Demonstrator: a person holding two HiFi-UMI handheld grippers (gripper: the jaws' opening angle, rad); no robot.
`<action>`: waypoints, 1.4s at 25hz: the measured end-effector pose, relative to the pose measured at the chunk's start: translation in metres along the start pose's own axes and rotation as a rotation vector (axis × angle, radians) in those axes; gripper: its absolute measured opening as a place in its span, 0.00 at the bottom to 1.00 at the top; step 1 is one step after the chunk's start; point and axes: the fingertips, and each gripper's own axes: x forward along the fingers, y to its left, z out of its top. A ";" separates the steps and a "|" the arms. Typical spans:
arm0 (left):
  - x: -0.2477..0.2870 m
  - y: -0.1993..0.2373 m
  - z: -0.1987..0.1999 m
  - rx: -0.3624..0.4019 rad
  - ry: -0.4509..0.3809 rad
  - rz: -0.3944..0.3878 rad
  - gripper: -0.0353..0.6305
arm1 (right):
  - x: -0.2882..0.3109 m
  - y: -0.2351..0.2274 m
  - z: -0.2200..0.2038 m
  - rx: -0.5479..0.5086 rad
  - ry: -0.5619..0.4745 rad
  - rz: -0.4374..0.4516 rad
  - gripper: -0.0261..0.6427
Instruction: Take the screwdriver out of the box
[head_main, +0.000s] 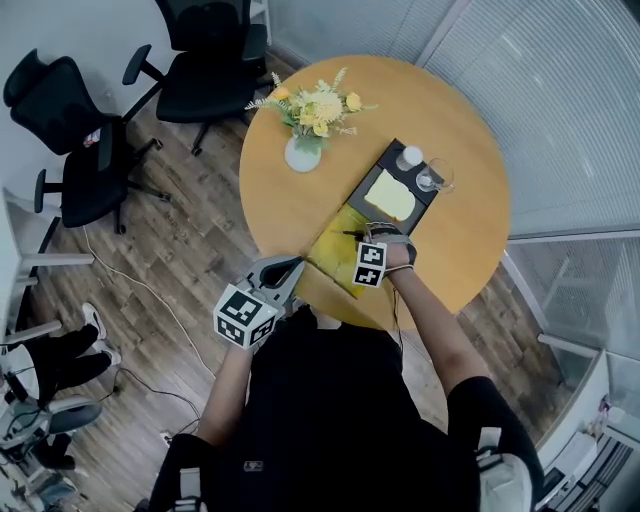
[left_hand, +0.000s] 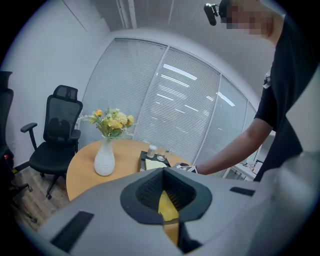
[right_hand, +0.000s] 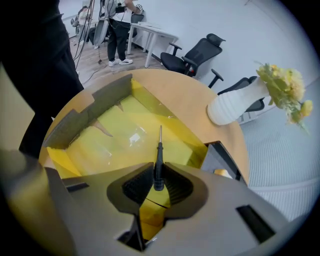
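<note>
On the near edge of the round wooden table (head_main: 460, 130), a yellow box (right_hand: 130, 135) lies open with its flaps out. One grey-brown cardboard flap (right_hand: 85, 110) stands along its left side in the right gripper view.

The right gripper (right_hand: 158, 182) is over the box, pointing steeply down. Its jaws are clamped on the black handle of a screwdriver (right_hand: 159, 160). The thin metal shaft sticks out ahead of the pads, with its tip over the yellow inside of the box. Can't tell if the tip touches the bottom. So the screwdriver is in the claw but within the box opening, not out over the table.

The left gripper (left_hand: 164, 192) is at the box's near-left corner, close to the person's body and only slightly tilted down. Its jaws are nearly together at the tips, and yellow box material fills the narrow gap. It looks pinched on the box's edge, and nothing else is between the jaws.

Farther back on the table:
- A white vase (head_main: 303, 153) holds yellow flowers (head_main: 315, 103), well apart from the box.
- A black tray (head_main: 390, 152) sits just beyond the box's far end.
- On the tray are a pale yellow pad (head_main: 390, 195), a small white-capped item (head_main: 410, 157) and a clear glass (head_main: 436, 178).

Two black office chairs (head_main: 85, 150) stand on the wood floor (head_main: 180, 270) left of the table. In the right gripper view, a person (right_hand: 120, 30) stands far off by a white desk (right_hand: 155, 35).
</note>
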 end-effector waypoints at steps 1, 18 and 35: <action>0.001 -0.001 0.001 0.004 0.001 -0.003 0.06 | -0.003 0.000 0.000 0.016 -0.008 -0.009 0.13; 0.006 -0.011 0.005 0.028 0.003 -0.034 0.06 | -0.080 0.004 0.026 0.338 -0.331 -0.100 0.13; 0.009 -0.011 0.007 0.047 0.006 -0.051 0.06 | -0.172 0.001 0.031 0.644 -0.574 -0.223 0.13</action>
